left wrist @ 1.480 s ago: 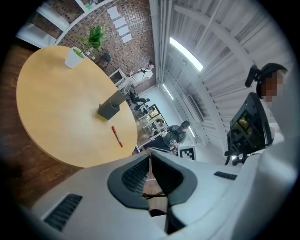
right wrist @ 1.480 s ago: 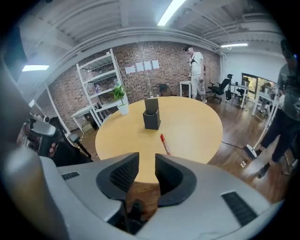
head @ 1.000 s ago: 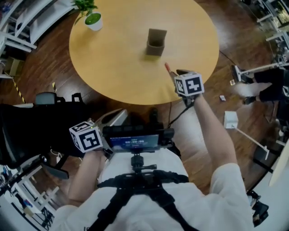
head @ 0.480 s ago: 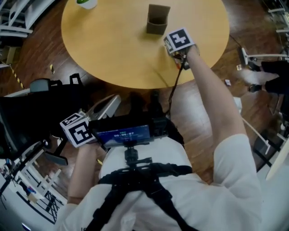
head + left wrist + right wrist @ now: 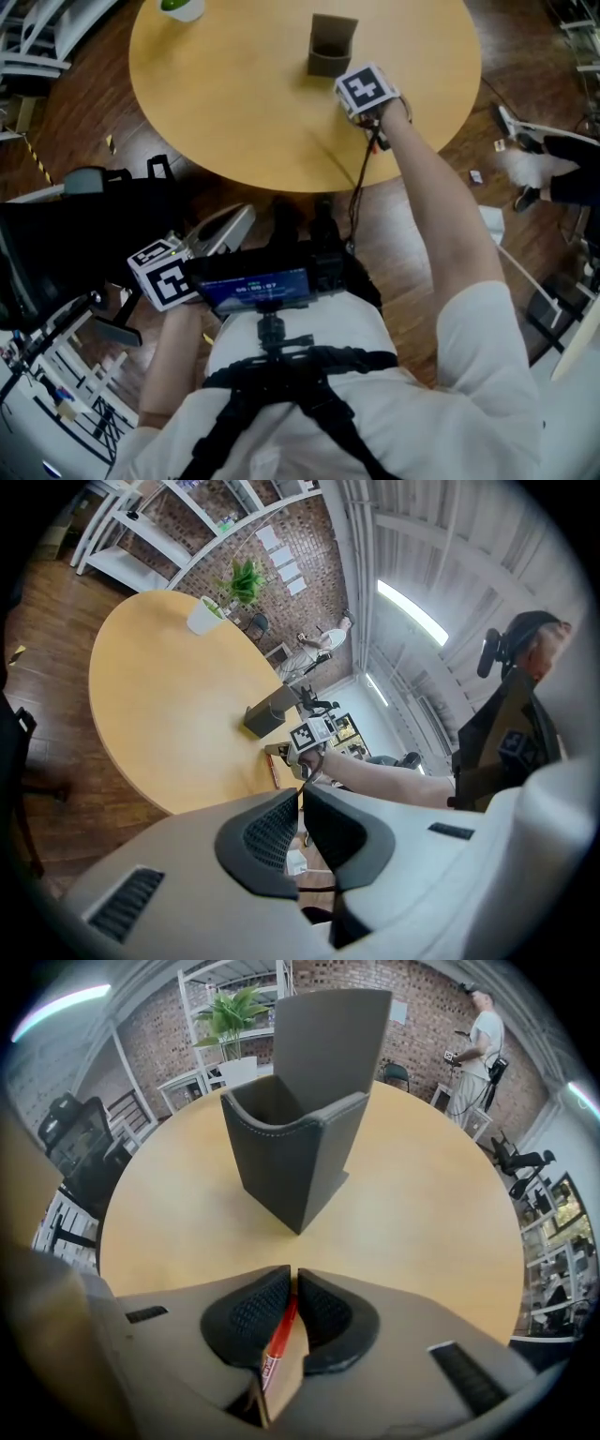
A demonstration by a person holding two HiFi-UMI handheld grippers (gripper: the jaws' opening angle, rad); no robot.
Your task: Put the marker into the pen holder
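Observation:
The dark grey pen holder (image 5: 330,49) stands upright on the round wooden table (image 5: 234,103), its mouth empty in the right gripper view (image 5: 298,1147). My right gripper (image 5: 361,92) hovers just short of it over the table. Its jaws are closing and the pads (image 5: 255,1314) press on a red marker (image 5: 278,1335) that runs back between them. My left gripper (image 5: 173,277) stays low by the person's waist, off the table. In the left gripper view its jaws (image 5: 300,794) are shut with nothing in them, and the holder (image 5: 265,716) shows far ahead.
A white pot with a green plant (image 5: 180,7) stands at the table's far left edge. A black office chair (image 5: 75,244) is left of the person. White shelving lines the room's walls, and a person (image 5: 478,1040) stands beyond the table.
My right gripper has moved from the table's near edge up to the pen holder, then held nearly still. Its marker's red tip no longer shows in the head view. The left gripper barely moved.

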